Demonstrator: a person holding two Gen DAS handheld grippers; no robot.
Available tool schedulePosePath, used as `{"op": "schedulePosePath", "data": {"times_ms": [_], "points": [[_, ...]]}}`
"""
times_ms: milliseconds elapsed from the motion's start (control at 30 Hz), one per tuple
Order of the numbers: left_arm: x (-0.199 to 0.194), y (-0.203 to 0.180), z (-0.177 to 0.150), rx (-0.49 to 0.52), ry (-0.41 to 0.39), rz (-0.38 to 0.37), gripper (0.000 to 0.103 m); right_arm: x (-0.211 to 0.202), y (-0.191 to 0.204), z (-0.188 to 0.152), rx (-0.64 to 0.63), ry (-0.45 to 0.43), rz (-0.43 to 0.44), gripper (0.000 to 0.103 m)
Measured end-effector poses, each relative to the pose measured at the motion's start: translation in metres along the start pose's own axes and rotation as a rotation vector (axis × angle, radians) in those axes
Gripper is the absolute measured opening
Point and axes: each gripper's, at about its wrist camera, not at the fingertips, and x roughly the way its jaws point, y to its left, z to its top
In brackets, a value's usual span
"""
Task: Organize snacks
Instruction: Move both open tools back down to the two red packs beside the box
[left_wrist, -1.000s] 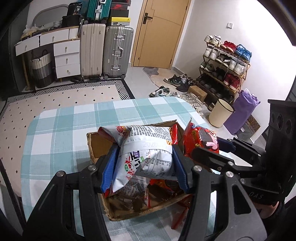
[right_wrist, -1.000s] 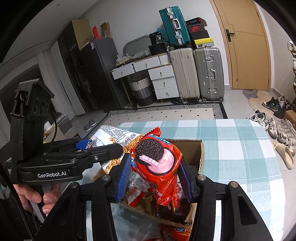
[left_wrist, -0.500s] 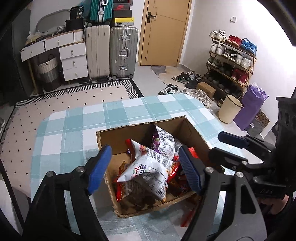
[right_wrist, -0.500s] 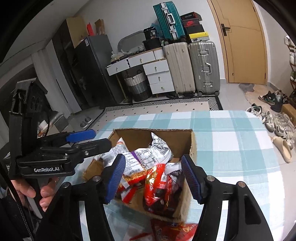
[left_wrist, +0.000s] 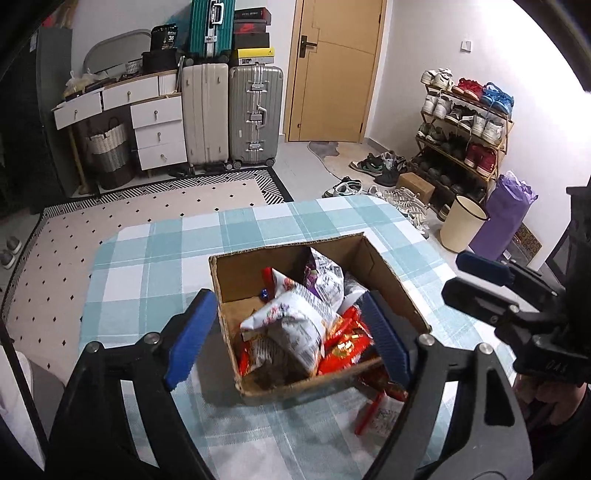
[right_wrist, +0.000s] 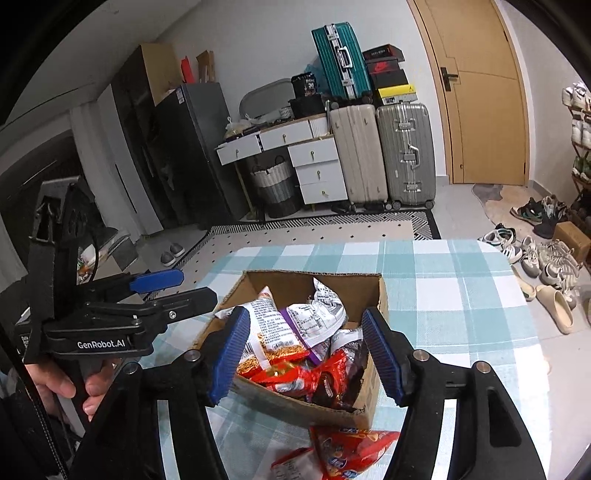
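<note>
An open cardboard box (left_wrist: 251, 282) (right_wrist: 306, 406) sits on the table with the blue checked cloth (left_wrist: 147, 280). Inside it lie a white printed snack bag (left_wrist: 291, 325) (right_wrist: 273, 325), red packets (left_wrist: 343, 343) (right_wrist: 295, 376) and other bags. My left gripper (left_wrist: 290, 295) hovers over the box's near side, jaws opening, with nothing pressed between the pads. My right gripper (right_wrist: 306, 312) hangs above the box too, jaws opening and empty. Each gripper shows in the other's view, the left one (right_wrist: 159, 284) and the right one (left_wrist: 480, 273). Red packets (right_wrist: 351, 446) (left_wrist: 380, 410) lie on the cloth in front of the box.
A person's hand (right_wrist: 62, 384) holds the left gripper's handle. Beyond the table are a patterned rug (left_wrist: 147, 206), suitcases (left_wrist: 255, 114), white drawers (left_wrist: 159, 129), a wooden door (left_wrist: 332, 74), a shoe rack (left_wrist: 465, 125), a cream bin (left_wrist: 461, 225) and loose shoes on the floor.
A second ago the left gripper held the white bag and the right held a red cookie packet over the box. Both let go, the bags dropped in, and both grippers drew back.
</note>
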Motion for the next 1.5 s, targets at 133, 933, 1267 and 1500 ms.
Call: {"op": "schedulePosePath", "data": {"times_ms": [133,933,1267,1500], "points": [[-0.015,-0.006,-0.007,0.005,-0.001,0.015,0.082,-0.017,0.008,-0.002,-0.004,-0.017,0.001,0.068],[-0.078,-0.061,-0.076,0.008,-0.025,-0.001,0.085,-0.120,0.015,-0.067,0.018,-0.084,-0.042,0.085],[-0.071,-0.076,-0.116,-0.018,0.006,-0.038,0.087,-0.142,0.008,-0.109,0.028,-0.070,-0.076,0.091],[-0.044,-0.087,-0.142,-0.021,0.055,-0.060,0.087,-0.140,-0.004,-0.136,0.045,-0.026,-0.103,0.093]]}}
